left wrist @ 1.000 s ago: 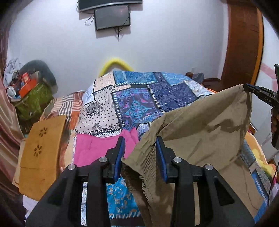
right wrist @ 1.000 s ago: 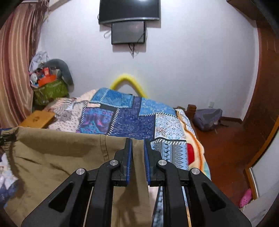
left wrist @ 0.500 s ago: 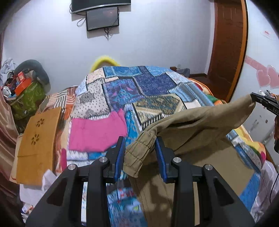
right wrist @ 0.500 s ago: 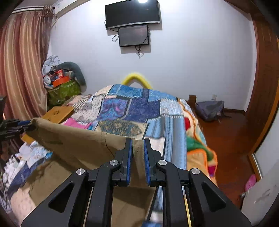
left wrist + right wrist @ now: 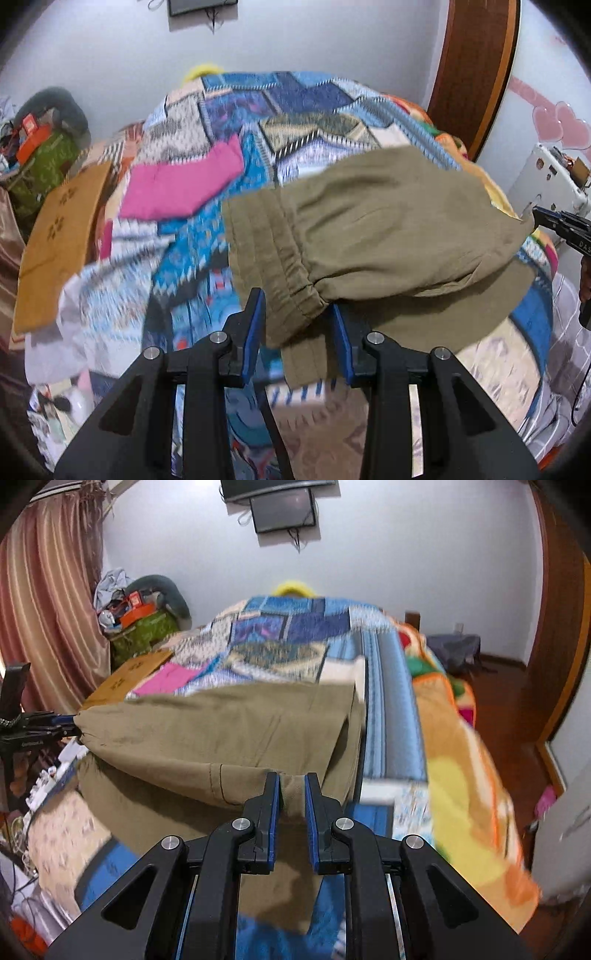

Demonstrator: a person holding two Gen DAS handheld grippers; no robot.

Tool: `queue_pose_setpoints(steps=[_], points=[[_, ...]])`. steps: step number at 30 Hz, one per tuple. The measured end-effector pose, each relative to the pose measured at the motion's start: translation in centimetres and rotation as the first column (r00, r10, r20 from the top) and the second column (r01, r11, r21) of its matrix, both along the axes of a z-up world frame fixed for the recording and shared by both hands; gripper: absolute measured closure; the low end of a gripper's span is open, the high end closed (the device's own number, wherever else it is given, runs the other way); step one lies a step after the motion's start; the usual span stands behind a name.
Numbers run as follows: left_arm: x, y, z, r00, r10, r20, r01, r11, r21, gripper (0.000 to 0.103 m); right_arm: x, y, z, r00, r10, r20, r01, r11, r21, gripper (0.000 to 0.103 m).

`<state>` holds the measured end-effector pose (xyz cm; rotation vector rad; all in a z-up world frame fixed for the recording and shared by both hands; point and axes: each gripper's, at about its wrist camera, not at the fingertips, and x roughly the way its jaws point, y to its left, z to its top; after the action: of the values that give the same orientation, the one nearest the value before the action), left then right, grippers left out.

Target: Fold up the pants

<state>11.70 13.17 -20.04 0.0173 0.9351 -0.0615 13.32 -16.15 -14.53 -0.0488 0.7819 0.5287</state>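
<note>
Pants (image 5: 373,229) pinched by both hand-held grippers, left (image 5: 297,325) & right (image 5: 293,794), pink cloth (image 5: 181,184) beside on quilt (image 5: 280,92).

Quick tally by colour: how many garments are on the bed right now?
Khaki: 1, the pants, held up by both hand-held grippers
Pink: 1, the pink garment, lying flat on the quilt
Total: 2

Pants (image 5: 373,221) are lying doubled over the bed's quilt (image 5: 303,110), a folded cloth (image 5: 181,184) sitting left of them (board (image 5: 59,240) further left), screen (image 5: 282,509) hanging behind.
</note>
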Motion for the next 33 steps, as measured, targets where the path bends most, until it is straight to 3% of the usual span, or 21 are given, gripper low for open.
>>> queue_pose_setpoints(steps=[7,10,14,18,21,27,33], points=[[-2.2,1.6,-1.2,0.995,0.081,-0.051,-0.084,0.994,-0.064,0.062,-1.9,-0.6,-2.9,0.991,-0.024,-0.133,0.02,0.999,-0.037,0.087],[-2.7,2.2,-0.2,0.993,0.106,-0.055,-0.109,0.992,-0.067,0.062,-3.0,-1.1,-2.3,0.991,-0.037,-0.129,0.031,0.998,-0.048,0.087],[-2.6,1.8,2.4,0.995,0.098,-0.011,-0.099,0.993,-0.06,0.062,-4.6,-0.8,-0.5,0.998,-0.018,-0.066,0.015,0.999,-0.046,0.079],[-1.8,-0.6,4.7,0.999,0.03,0.033,-0.029,0.999,-0.027,0.052,-5.1,1.3,1.5,0.998,0.061,-0.006,-0.061,0.998,-0.027,0.065],[-1.1,-2.8,4.9,0.999,-0.045,0.03,0.045,0.999,-0.02,0.045,-5.0,3.9,2.0,0.99,0.142,0.006,-0.141,0.99,-0.028,0.063],[-0.2,-7.4,2.2,0.981,-0.183,-0.059,0.187,0.981,0.057,0.045,-4.5,8.6,-0.2,0.96,0.275,-0.044,-0.278,0.958,-0.066,0.063],[0.4,-9.0,-0.6,0.962,-0.25,-0.113,0.262,0.96,0.104,0.042,-4.6,11.0,-2.8,0.94,0.33,-0.089,-0.34,0.931,-0.13,0.063]])
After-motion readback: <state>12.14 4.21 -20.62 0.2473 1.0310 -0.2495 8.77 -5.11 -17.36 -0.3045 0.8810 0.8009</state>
